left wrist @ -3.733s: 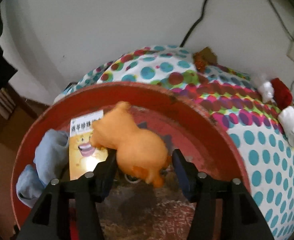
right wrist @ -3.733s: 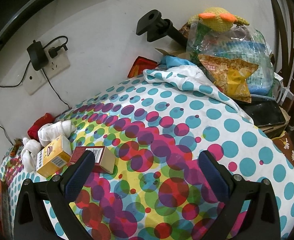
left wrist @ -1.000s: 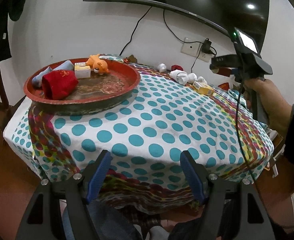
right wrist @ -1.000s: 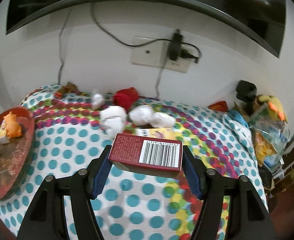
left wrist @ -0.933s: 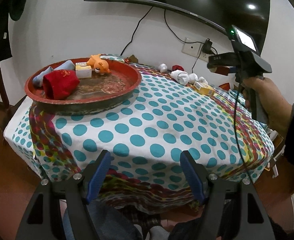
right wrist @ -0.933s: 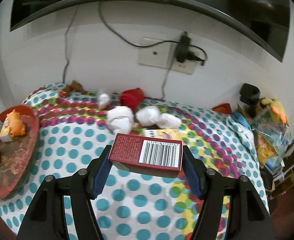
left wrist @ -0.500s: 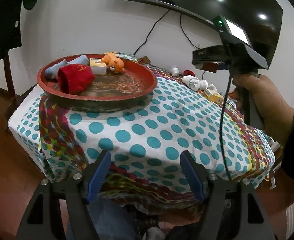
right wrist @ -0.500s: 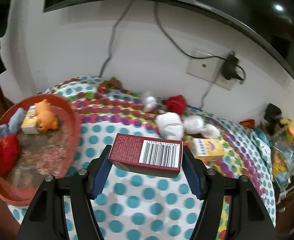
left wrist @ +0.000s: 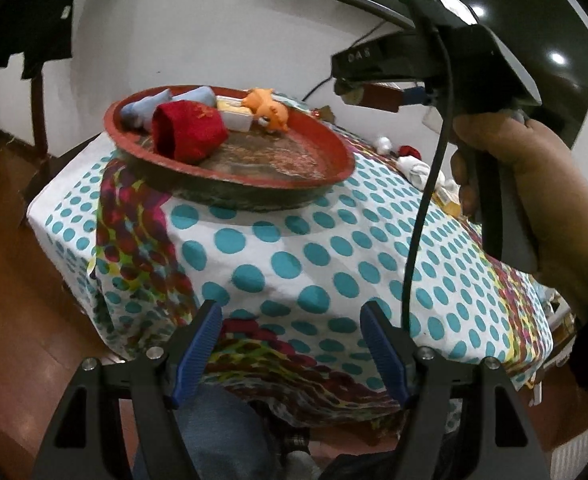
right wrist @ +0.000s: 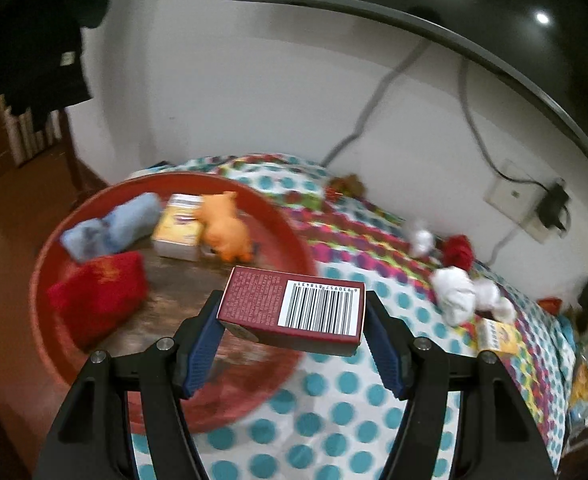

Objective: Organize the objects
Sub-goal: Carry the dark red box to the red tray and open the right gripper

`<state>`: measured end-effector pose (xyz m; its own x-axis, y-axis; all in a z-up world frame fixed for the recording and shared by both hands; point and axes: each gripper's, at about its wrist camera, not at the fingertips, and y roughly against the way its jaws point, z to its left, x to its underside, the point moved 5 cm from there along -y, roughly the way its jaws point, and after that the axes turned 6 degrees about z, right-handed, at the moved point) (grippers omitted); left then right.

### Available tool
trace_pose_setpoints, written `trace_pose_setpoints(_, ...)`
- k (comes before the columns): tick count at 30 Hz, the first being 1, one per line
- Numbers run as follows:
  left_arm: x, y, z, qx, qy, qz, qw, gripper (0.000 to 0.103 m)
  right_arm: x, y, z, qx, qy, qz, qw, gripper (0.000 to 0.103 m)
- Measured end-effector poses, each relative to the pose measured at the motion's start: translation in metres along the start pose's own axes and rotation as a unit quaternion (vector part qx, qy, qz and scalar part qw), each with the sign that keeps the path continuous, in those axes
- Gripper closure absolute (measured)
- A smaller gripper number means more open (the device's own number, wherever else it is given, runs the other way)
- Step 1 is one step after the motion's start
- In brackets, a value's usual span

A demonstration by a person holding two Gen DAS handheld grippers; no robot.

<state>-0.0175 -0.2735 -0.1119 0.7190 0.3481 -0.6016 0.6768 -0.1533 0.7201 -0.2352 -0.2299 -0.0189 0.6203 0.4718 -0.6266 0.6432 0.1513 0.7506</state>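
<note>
My right gripper (right wrist: pixel 294 336) is shut on a dark red box (right wrist: pixel 294 310) with a barcode and carries it in the air over the near edge of the round red tray (right wrist: pixel 50 364). Inside the tray lie a red cloth (right wrist: pixel 98 296), a blue cloth (right wrist: pixel 110 226), a yellow box (right wrist: pixel 178 232) and an orange toy animal (right wrist: pixel 226 232). My left gripper (left wrist: pixel 294 352) is open and empty, held low off the table's front edge. In the left wrist view the red tray (left wrist: pixel 230 184) sits at the table's left end, and the right gripper's body (left wrist: pixel 422 64) with the red box (left wrist: pixel 378 96) hangs above its right side.
The table wears a dotted cloth (right wrist: pixel 334 408). White rolled cloths (right wrist: pixel 458 292), a red cloth ball (right wrist: pixel 460 250) and a second yellow box (right wrist: pixel 498 336) lie toward the back right. A wall socket with a plug (right wrist: pixel 534 208) is behind. A person's hand (left wrist: pixel 534 200) holds the right gripper.
My right gripper has carried the red box leftward from above the middle of the table to over the tray. My left gripper drifted a little and rolled, staying open and empty.
</note>
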Motion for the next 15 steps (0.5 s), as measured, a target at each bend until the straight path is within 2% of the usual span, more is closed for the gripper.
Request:
trace_pose_setpoints(9,-0.003,-0.001,0.013,-0.004,0.029,0.001,0.9996,0.029,0.007,-0.012,0.066,-0.054,0.069,0.023,0.996,0.038)
trace_pose_setpoints(15,-0.003,-0.003,0.017,-0.006,0.039,0.005,0.9992,0.029,0.019,-0.022,0.089,-0.080,0.093,0.040,0.992,0.038)
